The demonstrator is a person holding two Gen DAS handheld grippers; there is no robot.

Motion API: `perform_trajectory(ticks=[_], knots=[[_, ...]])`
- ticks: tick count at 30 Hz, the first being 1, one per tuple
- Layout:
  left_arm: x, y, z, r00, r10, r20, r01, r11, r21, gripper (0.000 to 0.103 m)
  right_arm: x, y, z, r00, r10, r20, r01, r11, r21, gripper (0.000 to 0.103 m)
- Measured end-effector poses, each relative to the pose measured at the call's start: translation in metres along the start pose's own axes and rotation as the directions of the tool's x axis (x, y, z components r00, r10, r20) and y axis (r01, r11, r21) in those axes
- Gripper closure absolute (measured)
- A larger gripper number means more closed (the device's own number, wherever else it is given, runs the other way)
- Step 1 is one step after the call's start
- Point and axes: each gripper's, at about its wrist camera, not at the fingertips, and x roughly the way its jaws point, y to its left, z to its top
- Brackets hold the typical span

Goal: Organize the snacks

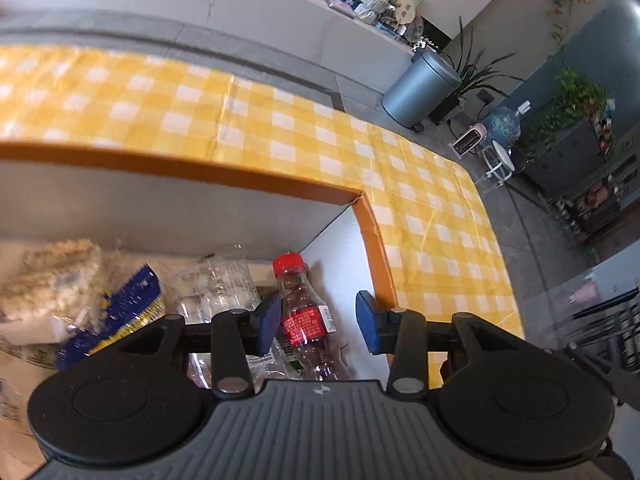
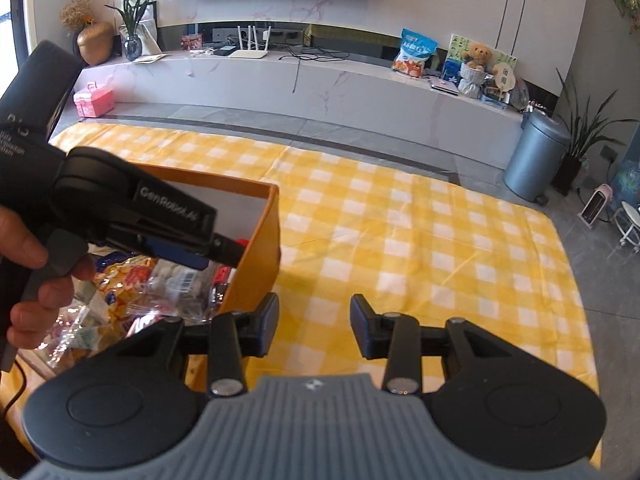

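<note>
Left claw [image 1: 318, 322] spread wide over a red-capped bottle [image 1: 306, 320] inside the orange box [image 1: 372, 240]; right claw [image 2: 314, 330] released, holding nothing, above checkered cloth [image 2: 420, 240].

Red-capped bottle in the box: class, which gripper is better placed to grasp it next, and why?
The left. The left gripper is open inside the orange box, its fingers either side of the red-capped bottle. The right gripper hangs open over the checked cloth, outside the box.

A grey bin [image 2: 536, 158] stands on the floor beside a potted plant [image 2: 580, 140]. A teddy bear [image 2: 478, 54] sits on the long marble ledge [image 2: 320, 84], and a pink box [image 2: 94, 98] rests near its left end.
</note>
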Motion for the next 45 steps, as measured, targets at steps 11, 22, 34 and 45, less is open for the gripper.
perform_trajectory(ticks=[11, 22, 34, 45], knots=[[-0.111, -0.059, -0.051, 0.96, 0.079, 0.268, -0.151, 0.954, 0.26, 0.037, -0.054, 0.0, 0.003, 0.995, 0.042, 0.089, -0.047, 0.997, 0.061, 0.053], [-0.199, -0.106, -0.163, 0.779, 0.182, 0.6, -0.436, 0.844, 0.311, 0.001, -0.147, 0.022, -0.044, 0.967, 0.097, 0.235, -0.123, 0.988, 0.098, 0.035], [-0.2, -0.07, -0.21, 0.767, 0.34, 0.545, -0.491, 0.857, 0.155, 0.0, -0.209, 0.059, -0.094, 0.929, 0.016, 0.371, -0.061, 0.992, 0.108, 0.022], [-0.189, -0.048, -0.218, 0.765, 0.372, 0.526, -0.5, 0.858, 0.119, 0.0, -0.189, 0.082, -0.121, 0.94, -0.026, 0.34, -0.009, 0.995, 0.101, 0.022]])
